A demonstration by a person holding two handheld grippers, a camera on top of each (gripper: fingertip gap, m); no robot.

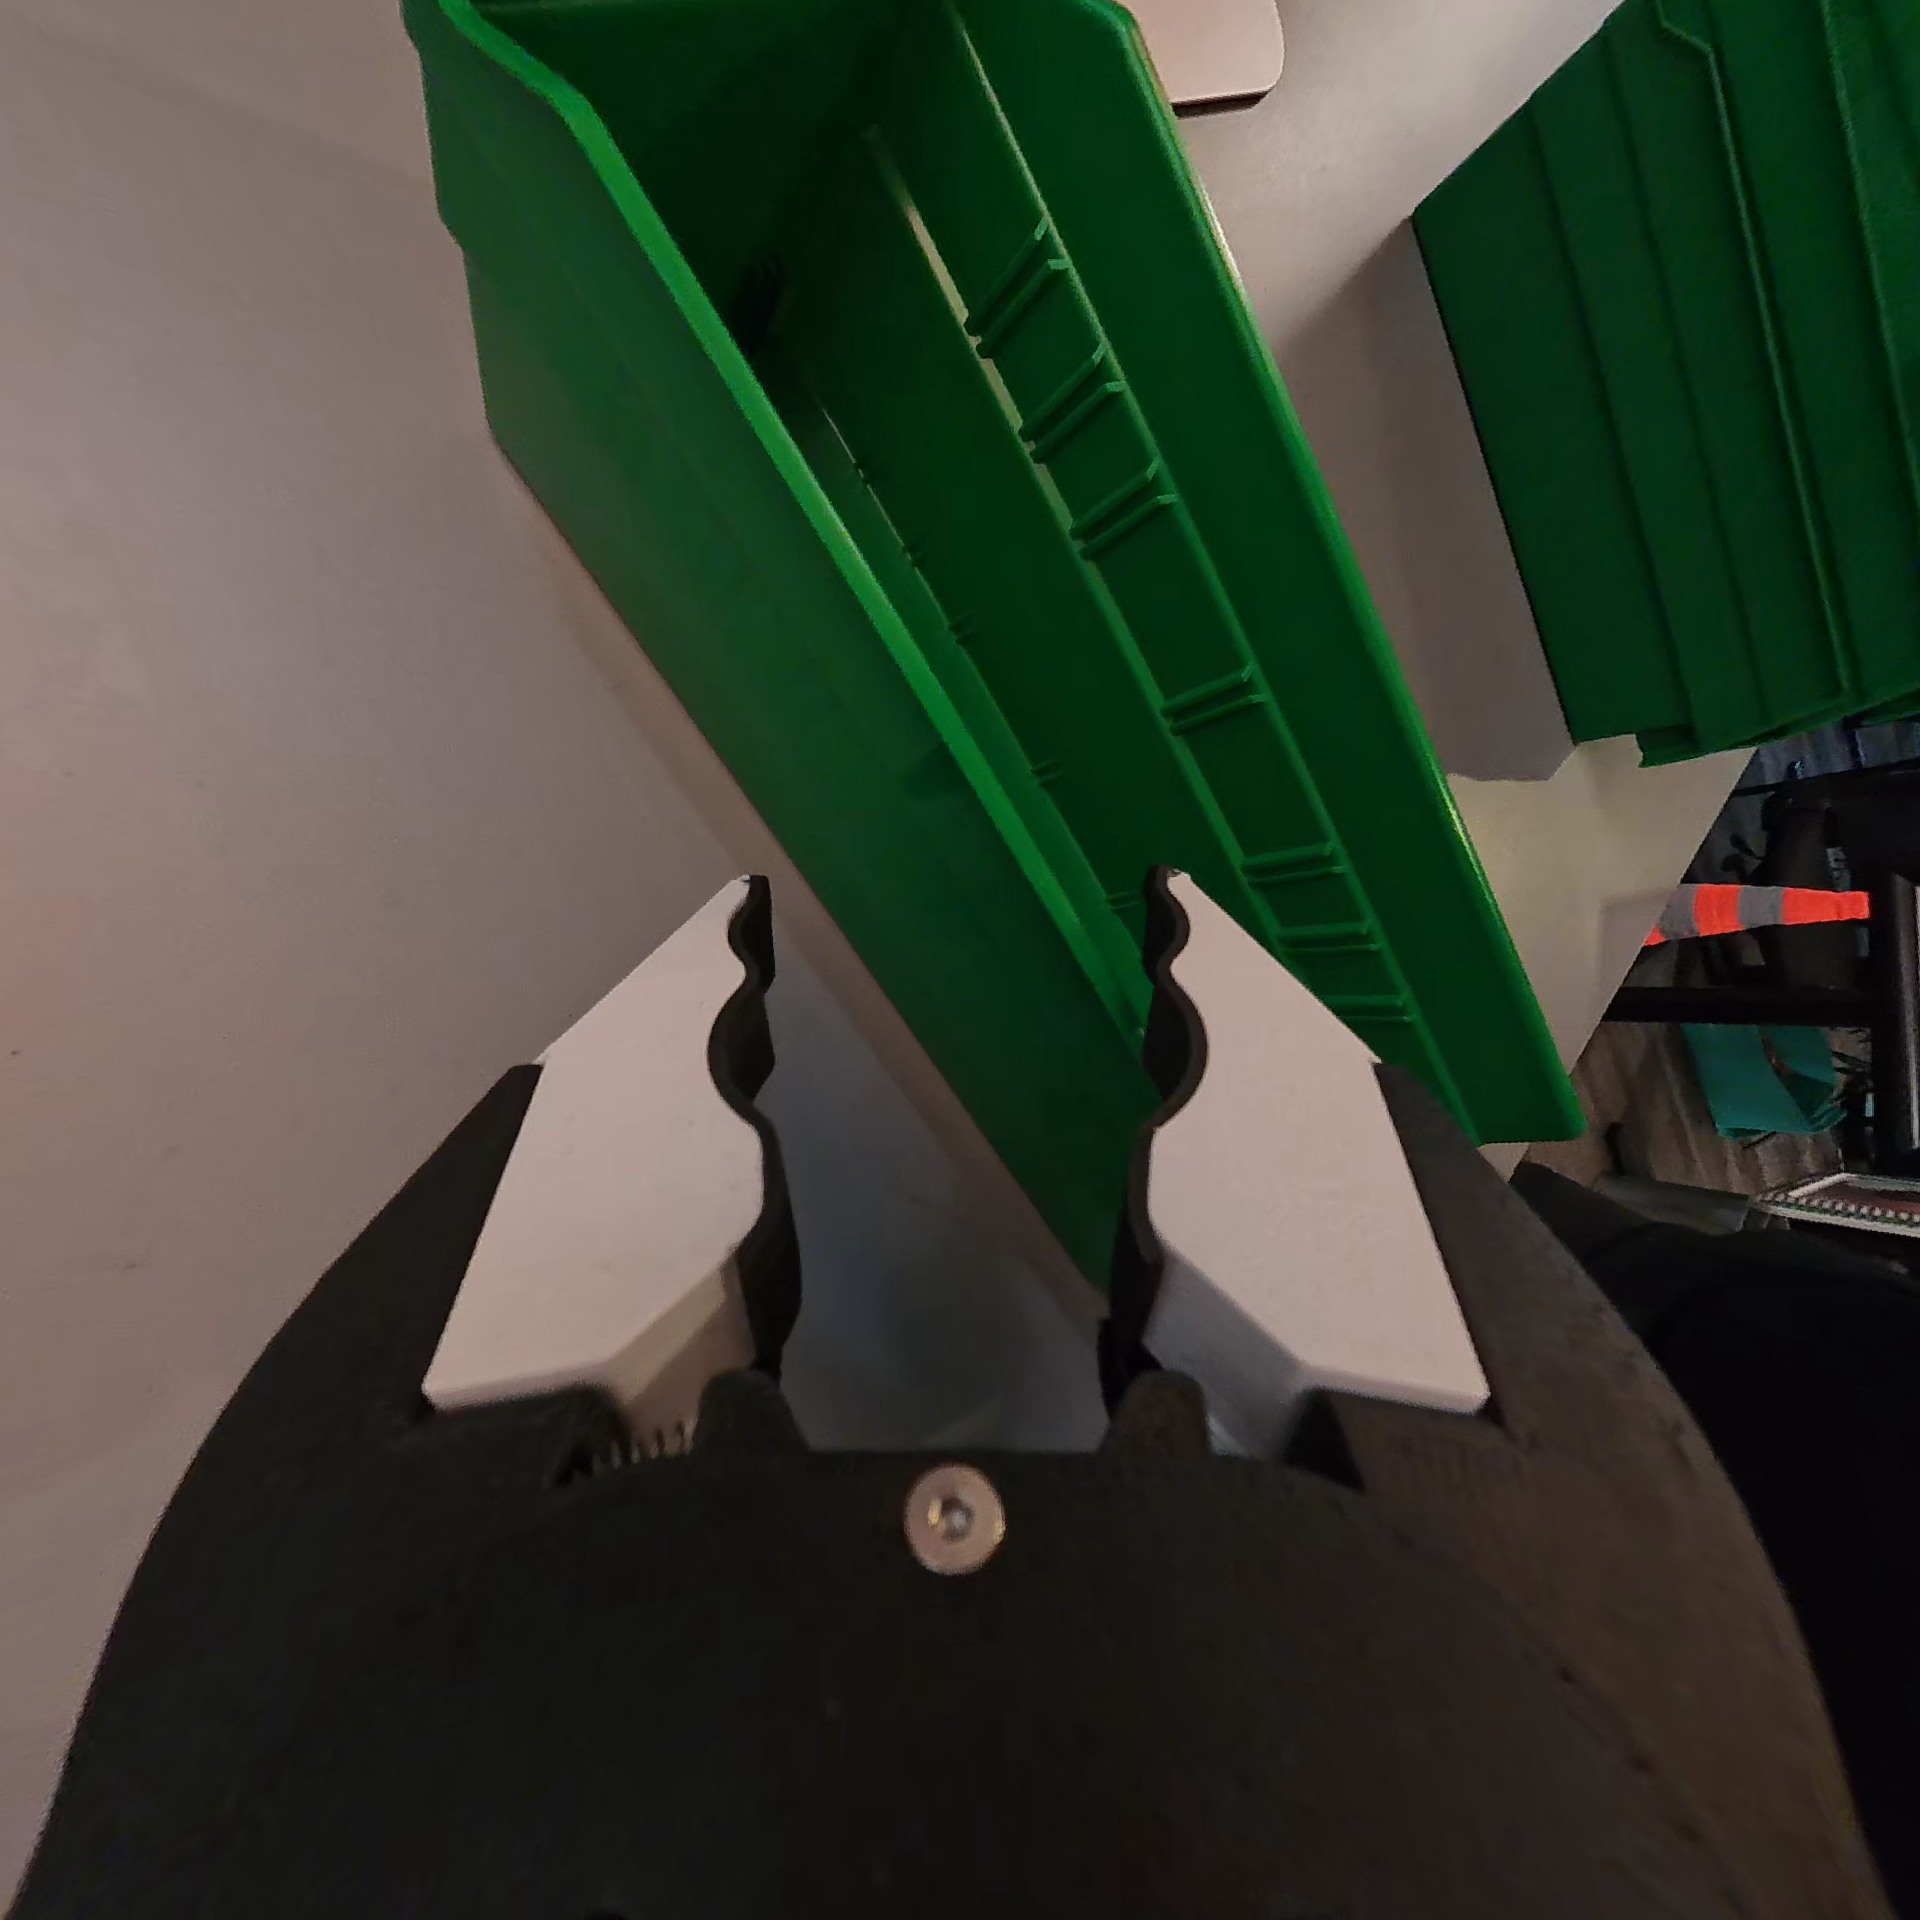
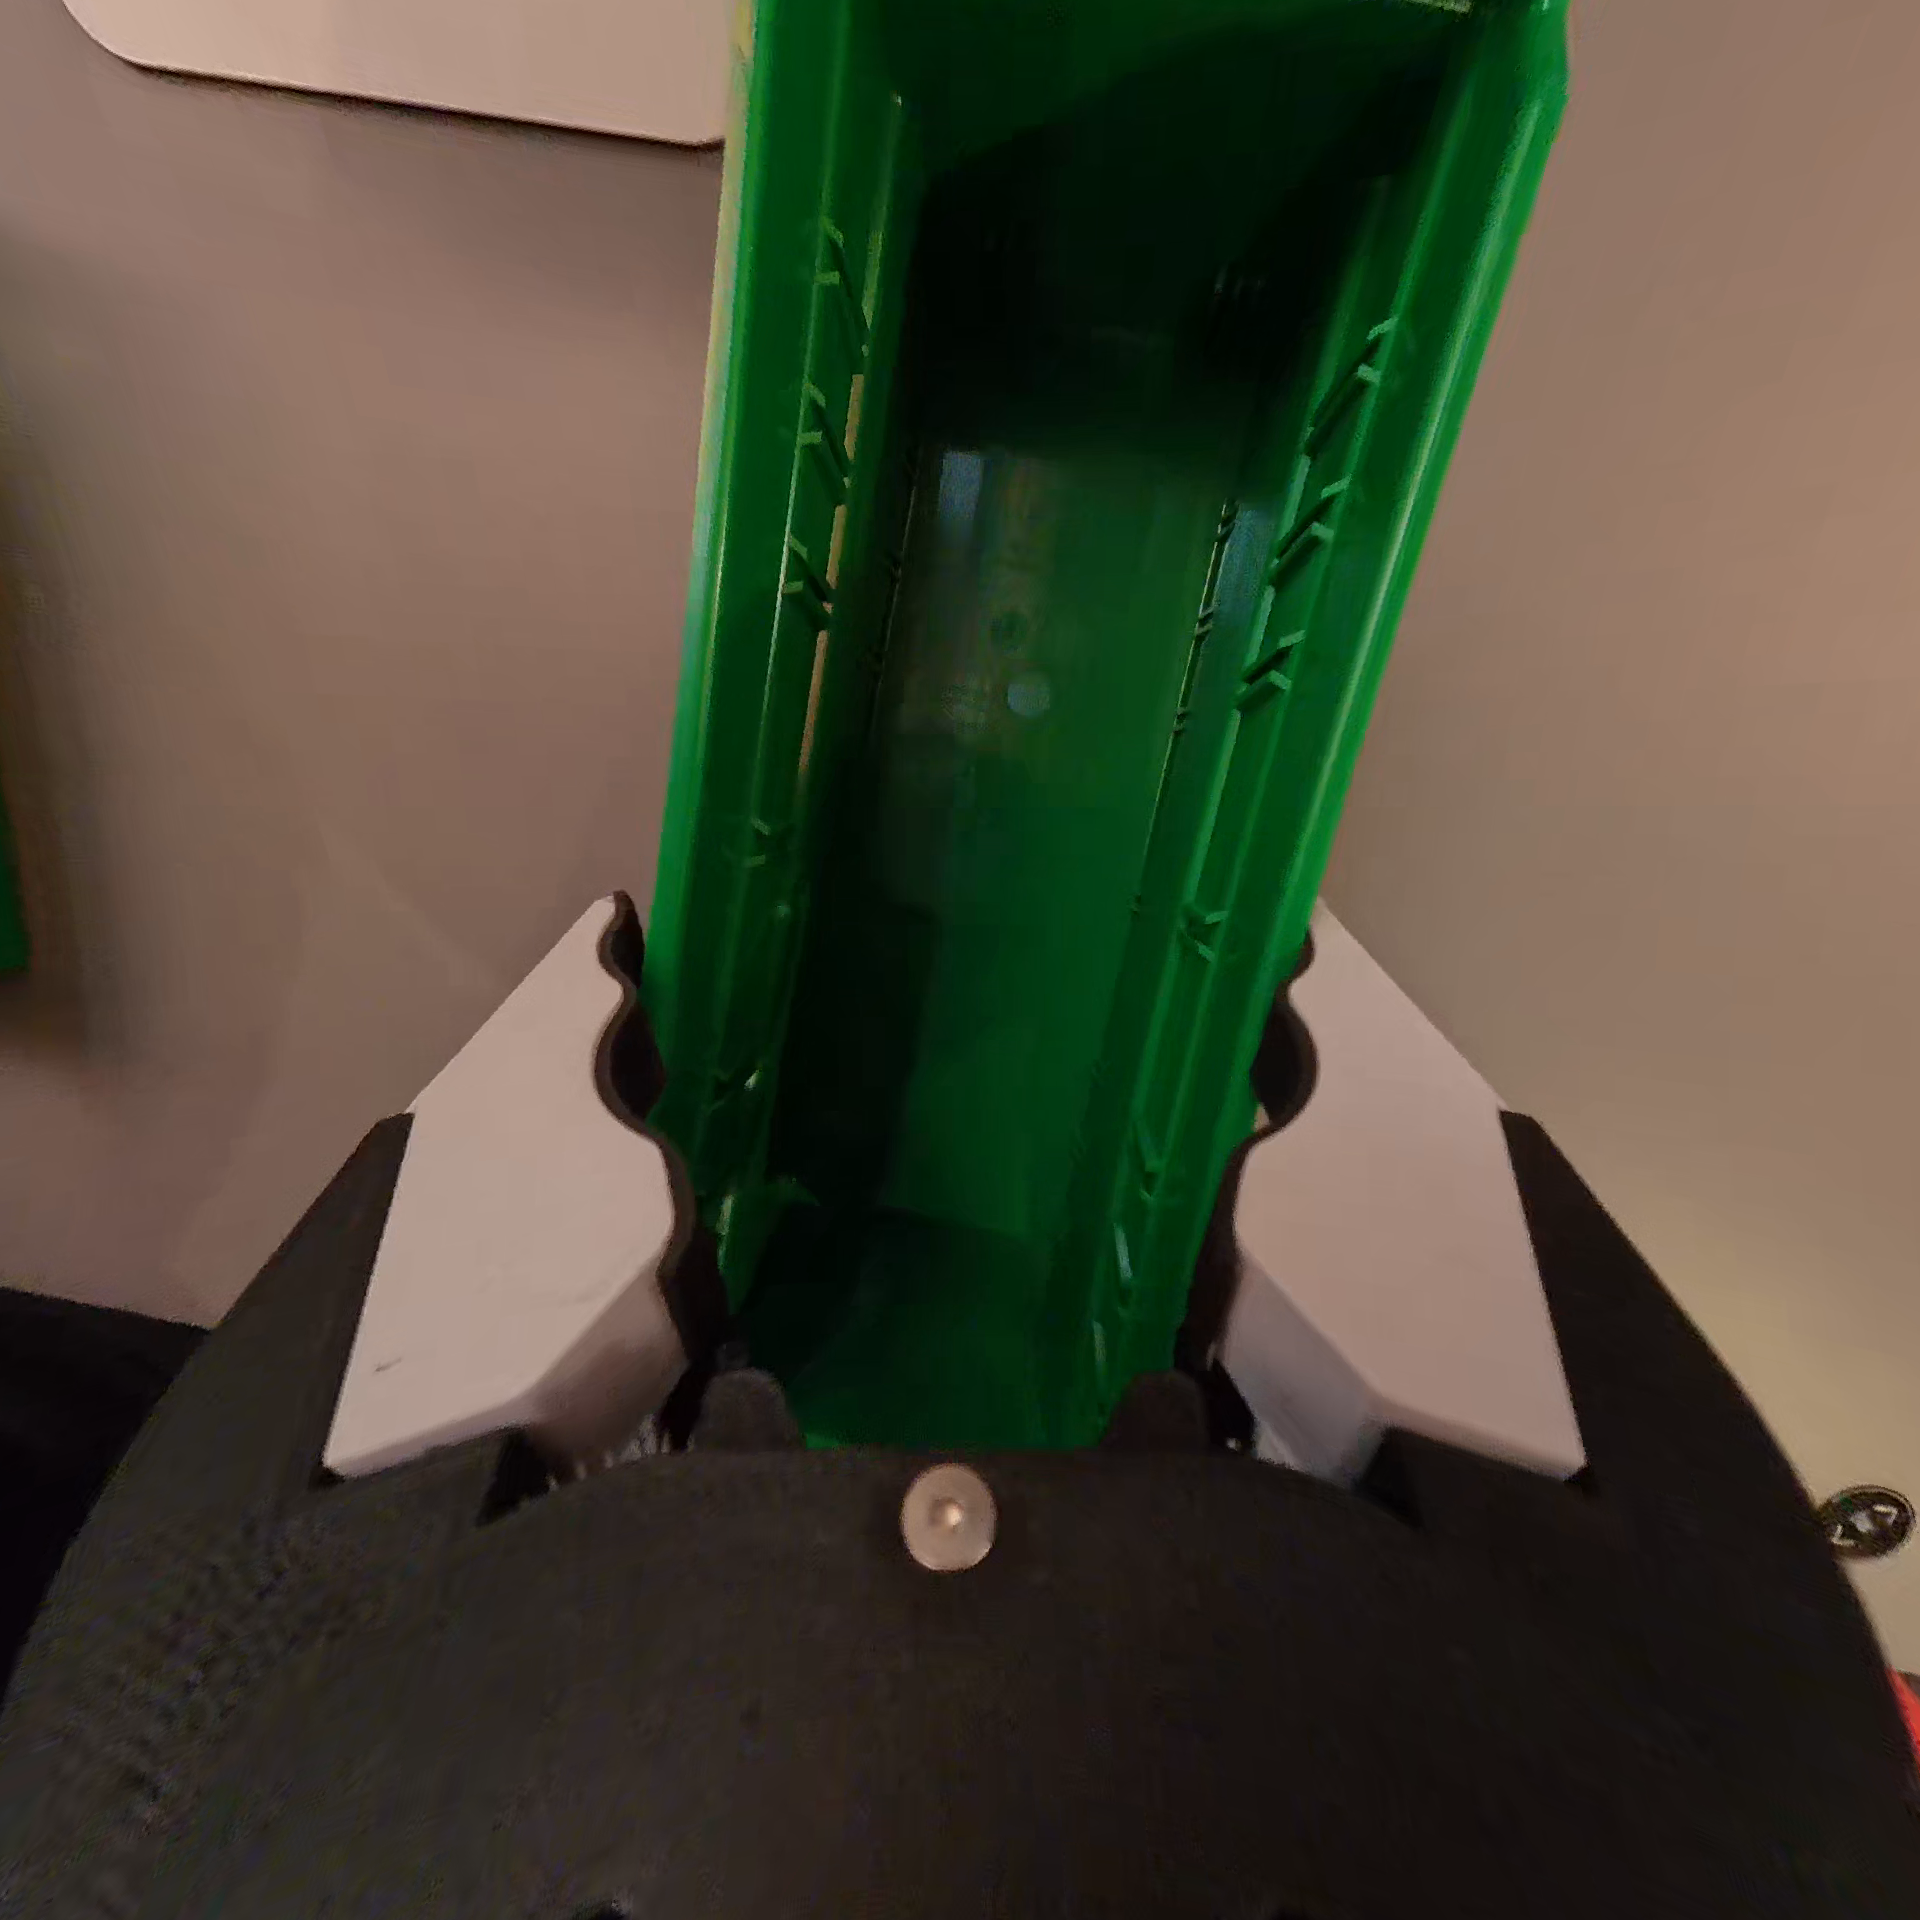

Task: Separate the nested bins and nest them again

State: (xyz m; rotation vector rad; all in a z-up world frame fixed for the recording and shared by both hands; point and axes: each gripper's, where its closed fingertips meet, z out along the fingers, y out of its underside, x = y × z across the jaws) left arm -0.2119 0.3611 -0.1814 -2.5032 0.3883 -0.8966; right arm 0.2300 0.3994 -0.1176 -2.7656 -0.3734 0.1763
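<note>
My left gripper point(image 1: 956, 883) stands wide open with nothing clamped; a long green bin point(image 1: 935, 499) lies on the pale tabletop point(image 1: 208, 623), running from 5 toward 11 o'clock, its near wall against my right-hand finger. A stack of nested green bins point(image 1: 1704, 416) sits at 2 o'clock. My right gripper point(image 2: 961, 925) spans another narrow green bin point(image 2: 1039, 727), pads touching both sides.

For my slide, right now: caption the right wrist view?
Right gripper straddling the near end of a green bin above the table.
</note>
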